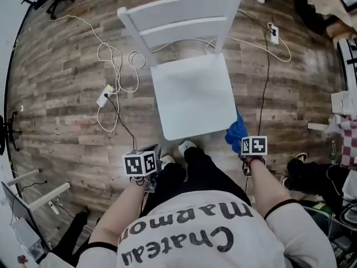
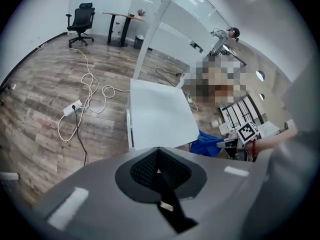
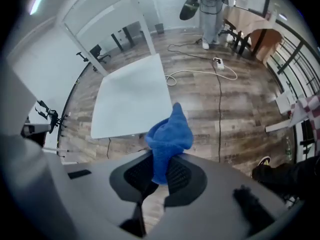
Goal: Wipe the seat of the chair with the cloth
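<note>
Wood-plank floor (image 1: 67,110) carries loose white cables (image 1: 110,53) and a white chair (image 1: 178,13). The right hand-held gripper (image 3: 159,176) pinches a bunched blue cloth (image 3: 170,134) near the seat (image 1: 192,96) front corner. The left hand-held gripper (image 2: 158,171) is pressed together, empty.

smooth matt white chair seat (image 1: 194,96), fuzzy blue cloth (image 3: 168,136), wood-grain floor (image 1: 61,88).

Chair (image 1: 192,94) straight ahead, cloth (image 1: 236,132) just beside its front right corner, cables (image 1: 114,66) on the floor (image 1: 61,121) left
</note>
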A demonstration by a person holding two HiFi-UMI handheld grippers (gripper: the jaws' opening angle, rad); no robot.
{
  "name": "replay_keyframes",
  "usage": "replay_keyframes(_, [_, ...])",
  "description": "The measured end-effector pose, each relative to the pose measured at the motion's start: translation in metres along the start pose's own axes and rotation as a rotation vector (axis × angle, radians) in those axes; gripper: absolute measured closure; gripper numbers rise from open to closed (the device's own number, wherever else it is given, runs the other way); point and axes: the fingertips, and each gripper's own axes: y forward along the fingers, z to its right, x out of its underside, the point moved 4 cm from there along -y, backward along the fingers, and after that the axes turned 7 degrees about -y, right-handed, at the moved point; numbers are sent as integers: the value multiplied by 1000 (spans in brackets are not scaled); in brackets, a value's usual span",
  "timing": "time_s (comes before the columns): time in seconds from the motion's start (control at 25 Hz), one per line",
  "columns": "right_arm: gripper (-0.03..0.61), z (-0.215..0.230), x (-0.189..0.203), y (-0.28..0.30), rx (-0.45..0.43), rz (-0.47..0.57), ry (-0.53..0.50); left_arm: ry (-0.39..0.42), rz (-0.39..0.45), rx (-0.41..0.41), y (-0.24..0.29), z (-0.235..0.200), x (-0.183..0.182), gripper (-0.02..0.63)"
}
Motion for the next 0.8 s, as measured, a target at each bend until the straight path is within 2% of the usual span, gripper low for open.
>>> replay_keyframes(0.12, [526,-8,15,-25,-10,-96,25,26,18,-33,-36,-16,-2,604])
replay_keyframes(0.2, [526,-17,7,-36,-30,-96,19,-23,99,-19,-63,-23,-8,604])
replay_keyframes(0.32, [526,-50,-40,-48,-108,30,-1,-153,268,35,-102,-37,-24,604])
replay_keyframes(0.4, [526,-78,-69,-56,-146,106,-34,-194,333,21,-124,-54,-26,604])
replay_keyframes(0.52, [526,-119,-100,-74,-207,206,-80,-214,390,-23,-152,-75,-20,604])
replay_keyframes(0.6, [526,-150,-125,-89,-279,295,-107,-226,442,-35,-173,-86,-25,604])
replay_keyframes(0.72, [526,-200,-165,-120,-402,429,-171,-238,541,-44,-206,-97,-48,604])
replay_keyframes(0.8, [526,-233,-192,-149,-461,519,-236,-213,616,-46,-234,-99,-75,604])
